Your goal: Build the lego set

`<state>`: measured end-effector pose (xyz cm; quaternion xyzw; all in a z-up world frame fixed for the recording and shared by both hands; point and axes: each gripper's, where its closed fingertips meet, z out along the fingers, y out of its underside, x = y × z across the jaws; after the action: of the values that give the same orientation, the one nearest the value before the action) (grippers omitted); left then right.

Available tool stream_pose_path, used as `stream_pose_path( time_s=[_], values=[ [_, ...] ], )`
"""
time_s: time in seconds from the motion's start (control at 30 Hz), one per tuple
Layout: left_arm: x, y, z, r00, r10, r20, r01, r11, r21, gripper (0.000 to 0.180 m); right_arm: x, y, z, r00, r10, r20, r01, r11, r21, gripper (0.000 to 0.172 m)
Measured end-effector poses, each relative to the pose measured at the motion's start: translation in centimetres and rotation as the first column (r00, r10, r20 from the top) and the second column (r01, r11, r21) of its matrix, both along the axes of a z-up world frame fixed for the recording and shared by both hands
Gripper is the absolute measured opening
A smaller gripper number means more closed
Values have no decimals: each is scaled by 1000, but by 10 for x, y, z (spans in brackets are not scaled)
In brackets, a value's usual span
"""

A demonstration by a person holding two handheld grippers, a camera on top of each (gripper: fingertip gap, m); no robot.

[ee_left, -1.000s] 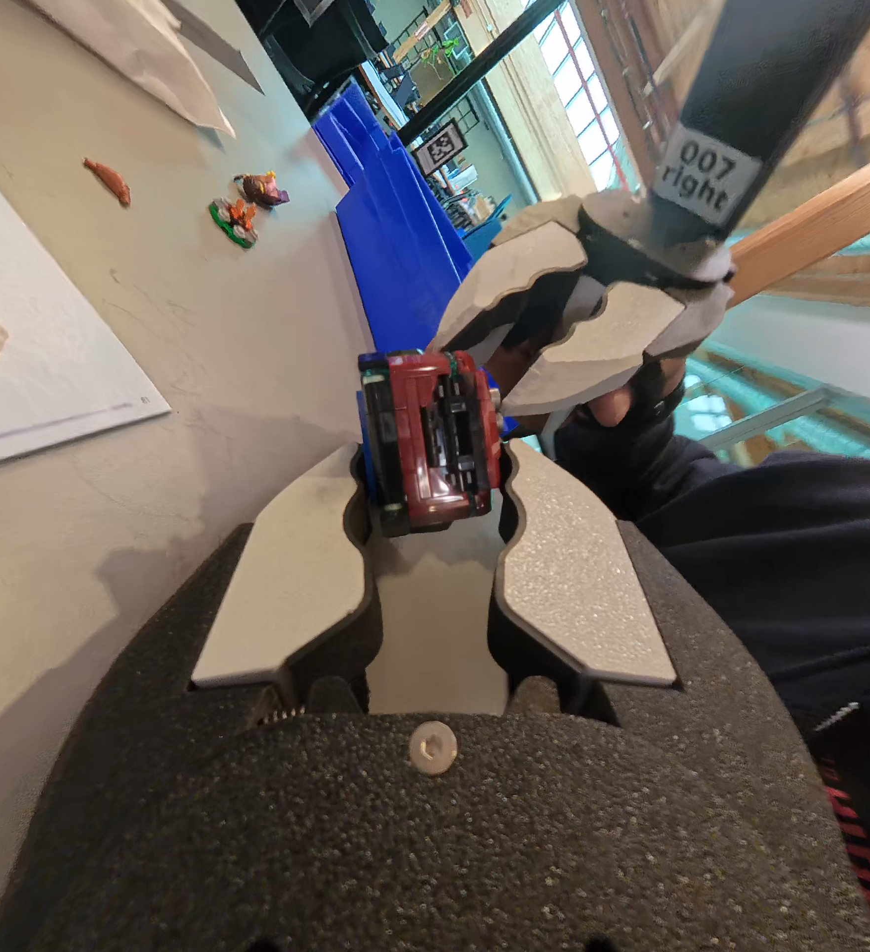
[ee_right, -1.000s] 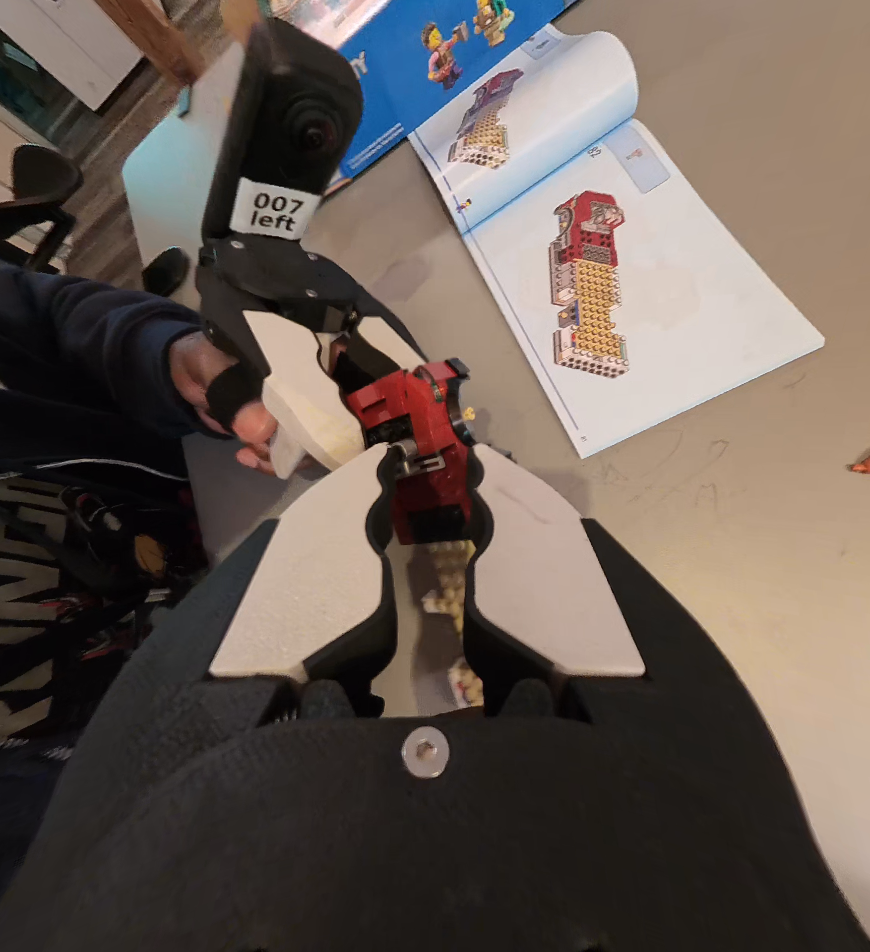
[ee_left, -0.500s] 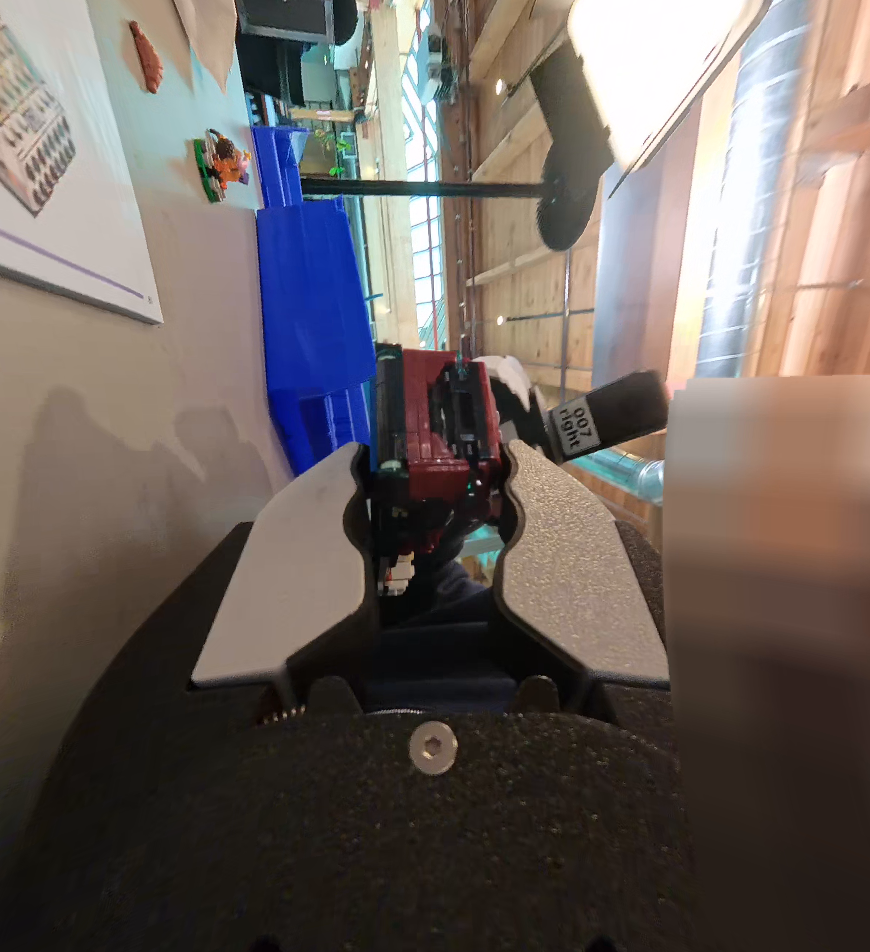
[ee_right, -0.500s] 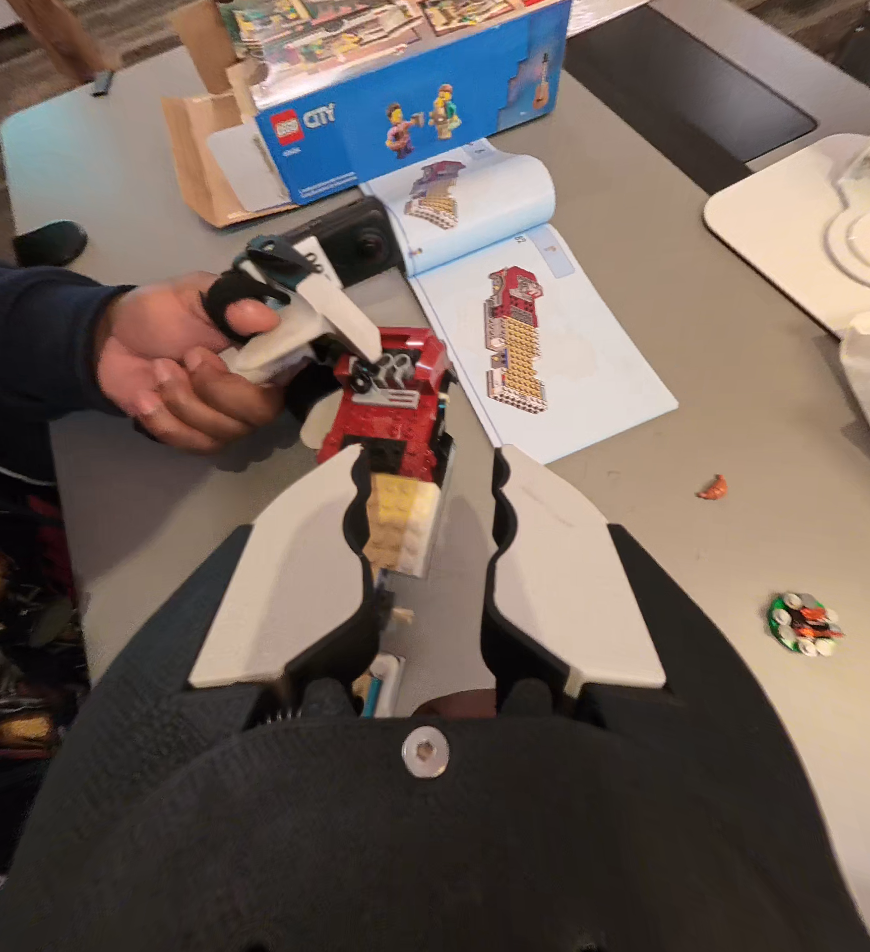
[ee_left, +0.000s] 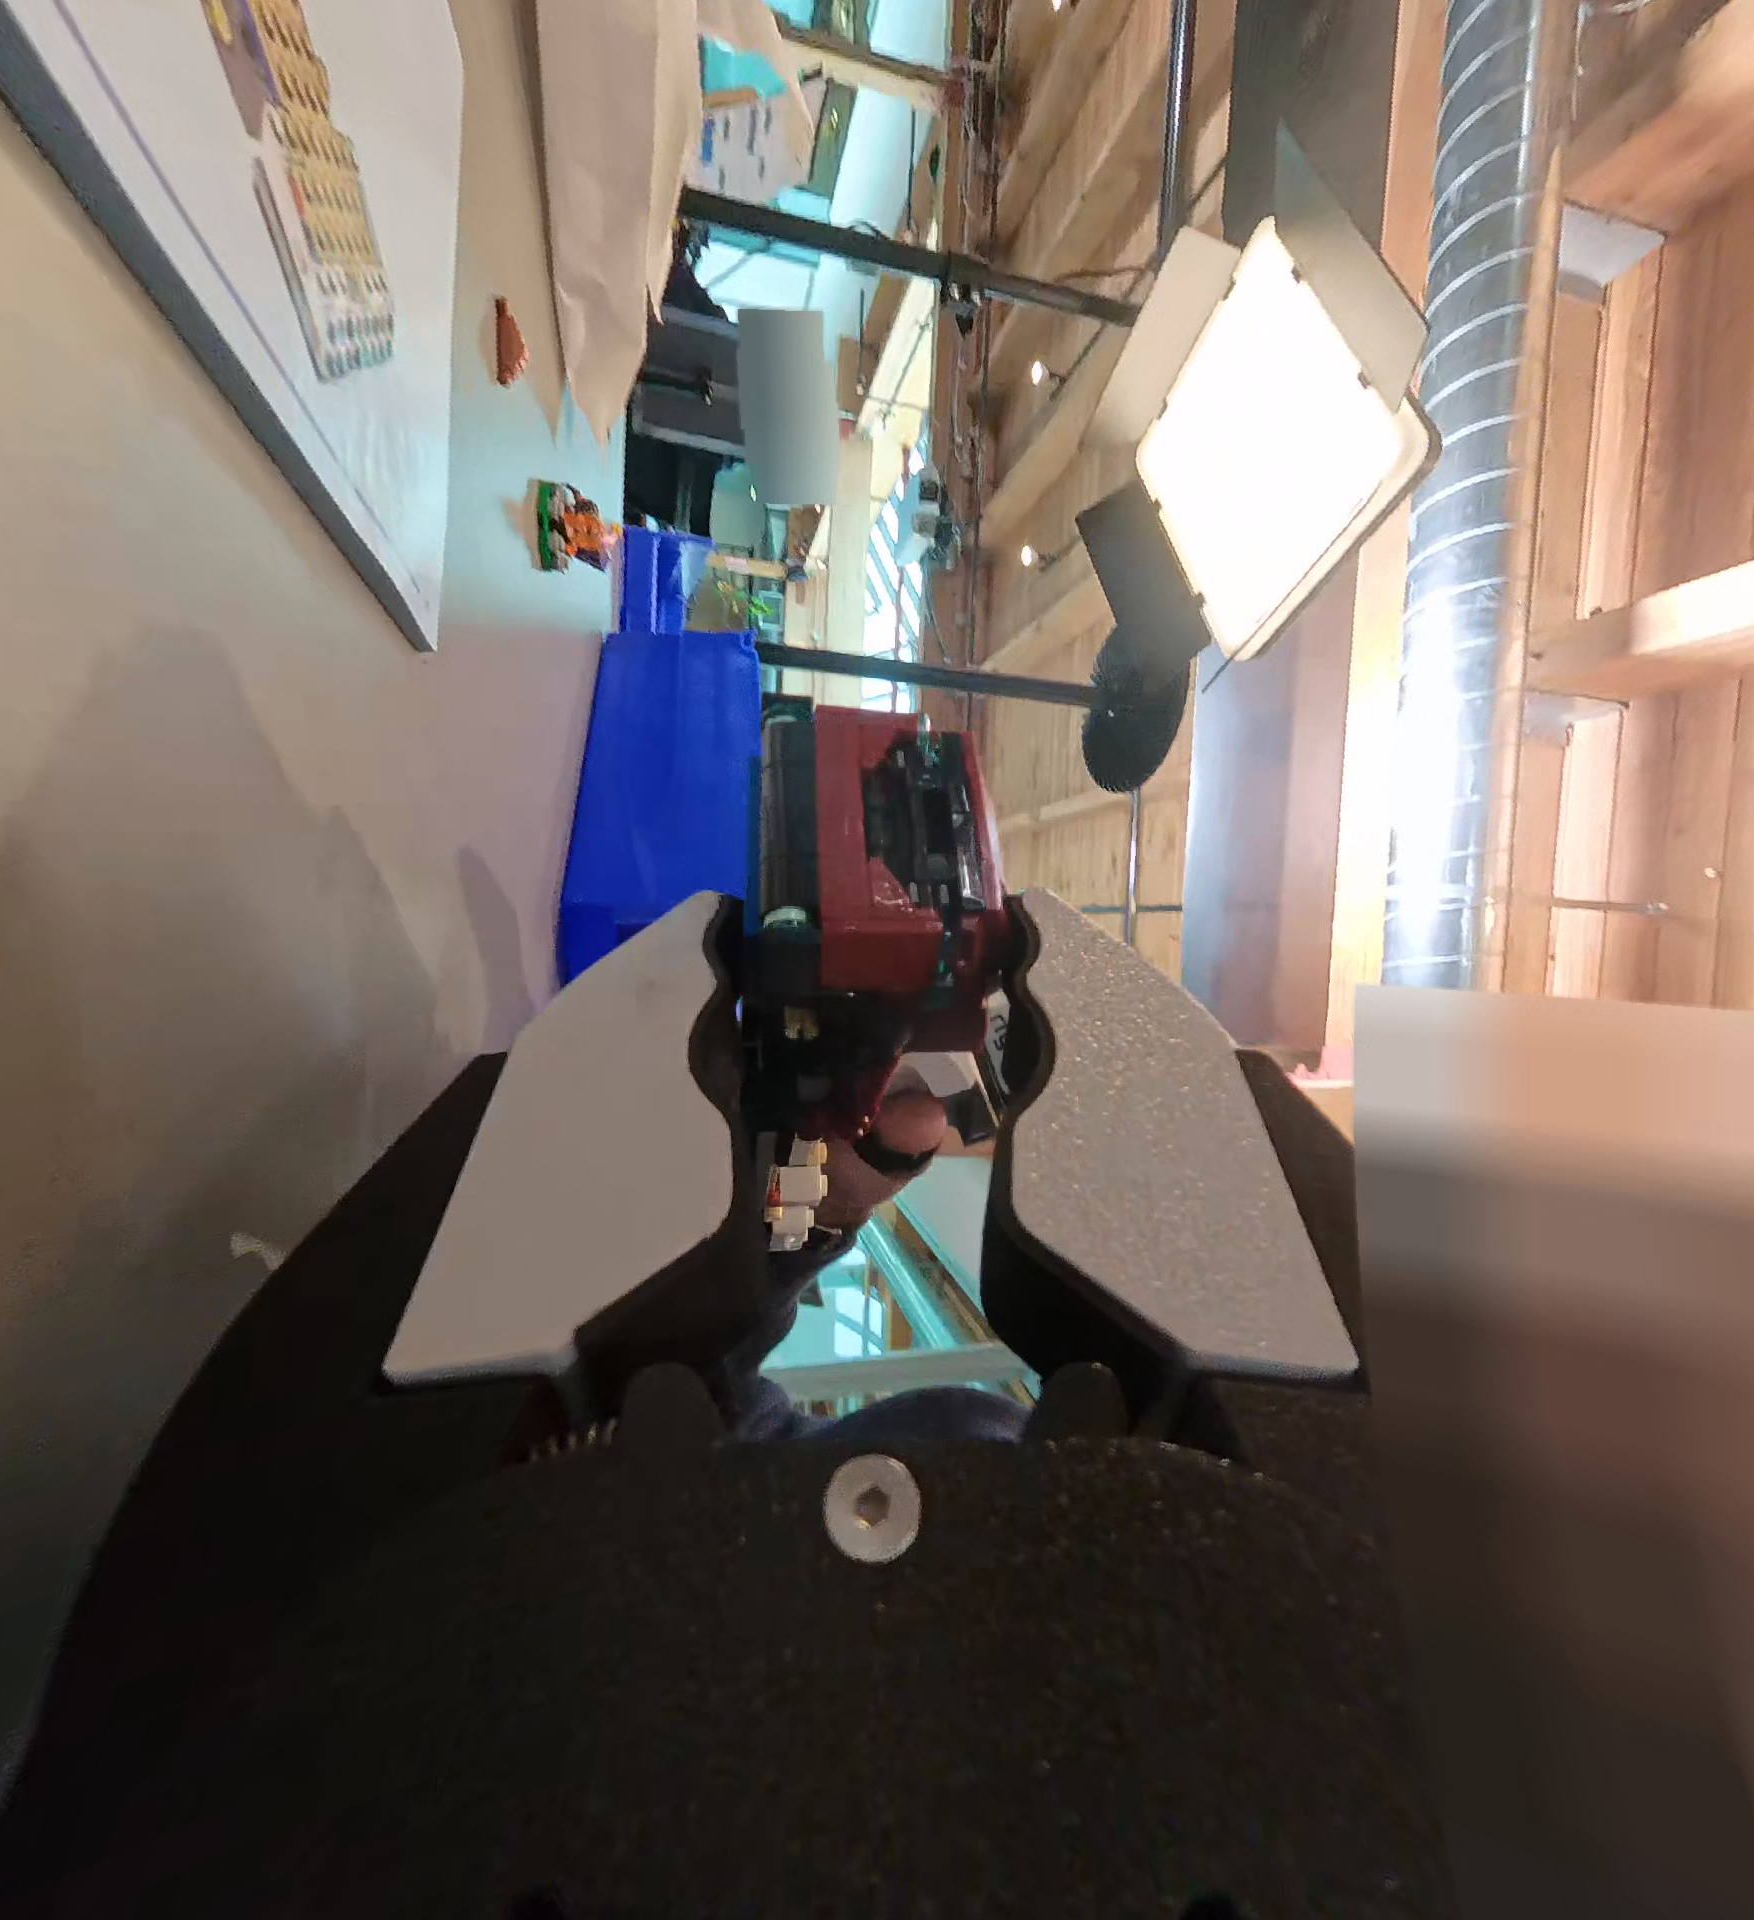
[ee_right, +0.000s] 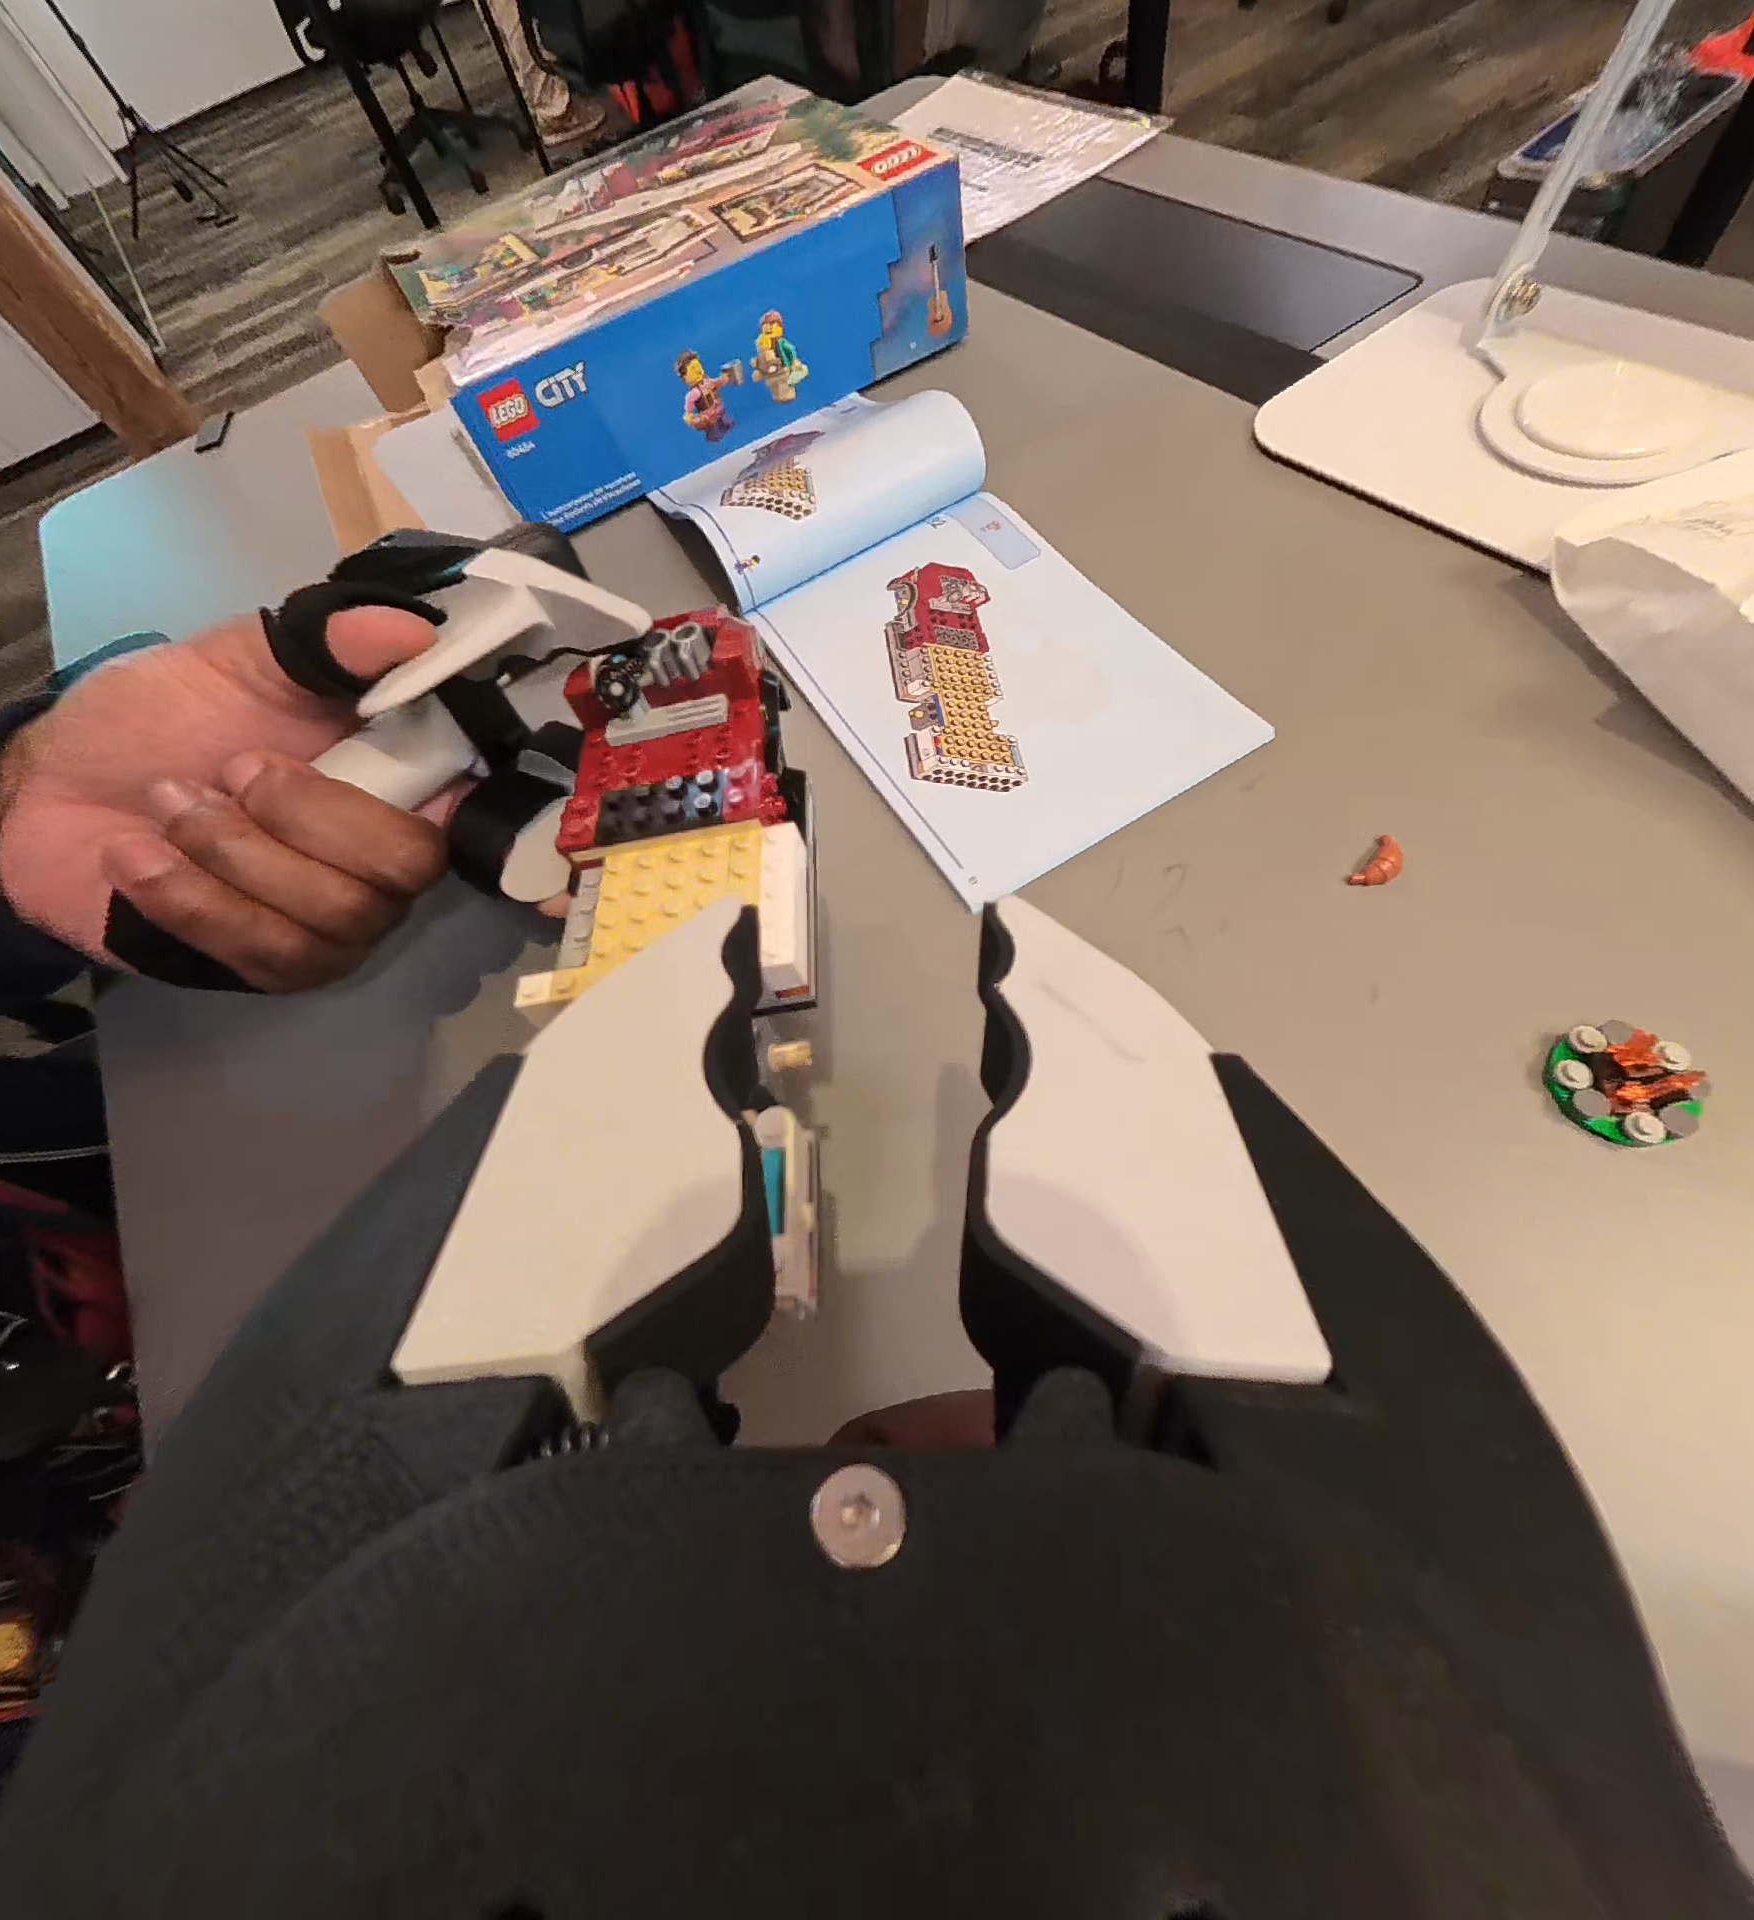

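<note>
Over the grey worktop (ee_right: 1268, 1195), the left tool (ee_left: 873, 925) pinches a brick-built model (ee_right: 665, 748) by its dark red front end, one pad on each side, both pressing. The model is held off the worktop, rolled on its side in the left wrist view, with the yellow plate section (ee_right: 665, 883) sticking out unsupported toward the right tool (ee_right: 862, 935). The person's left hand (ee_right: 187, 790) wraps the left tool's handle.

The right tool is spread and grips nothing. Its left finger (ee_right: 644, 1039) sits over the white edge of the model's tail, though contact there can't be told; its right finger (ee_right: 1091, 1039) is well clear, with bare worktop in the gap.

Judgement on the hold: the pinch is on the red block only and the long tail hangs free, so any push on the tail levers against that pinch. Firm squeeze and a square model matter here. The studded joints between the red and yellow sections look like the weak spot.

Around it: an open instruction booklet (ee_right: 1008, 707) lies just beyond the model, with a blue set box (ee_right: 707, 364) behind it. To the right lie a small orange croissant-shaped piece (ee_right: 1377, 862) and a round green plate with orange bits (ee_right: 1626, 1081), well apart from both tools. A white paper bag (ee_right: 1735, 644) lies at the far right. Blue bins (ee_left: 665, 790) sit behind the model in the left view.
</note>
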<state>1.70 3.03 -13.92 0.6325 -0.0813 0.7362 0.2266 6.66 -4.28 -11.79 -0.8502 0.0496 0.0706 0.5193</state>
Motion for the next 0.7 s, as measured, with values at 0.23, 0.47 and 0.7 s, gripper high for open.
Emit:
stream_pose_path(
  time_s=[0.23,0.47,0.7],
  values=[
    [6,-2,-10,992,110,-70,-103,991,88,47,-1,-10,-6,996,52,69,-56,997,57,40],
    [10,-21,-30,981,128,-148,-84,957,276,48,-17,-13,-56,980,146,138,-129,984,-121,45],
    [13,-30,-33,986,108,-130,-61,943,329,48,-30,-12,-75,964,198,176,-160,965,-206,52]
  ],
)
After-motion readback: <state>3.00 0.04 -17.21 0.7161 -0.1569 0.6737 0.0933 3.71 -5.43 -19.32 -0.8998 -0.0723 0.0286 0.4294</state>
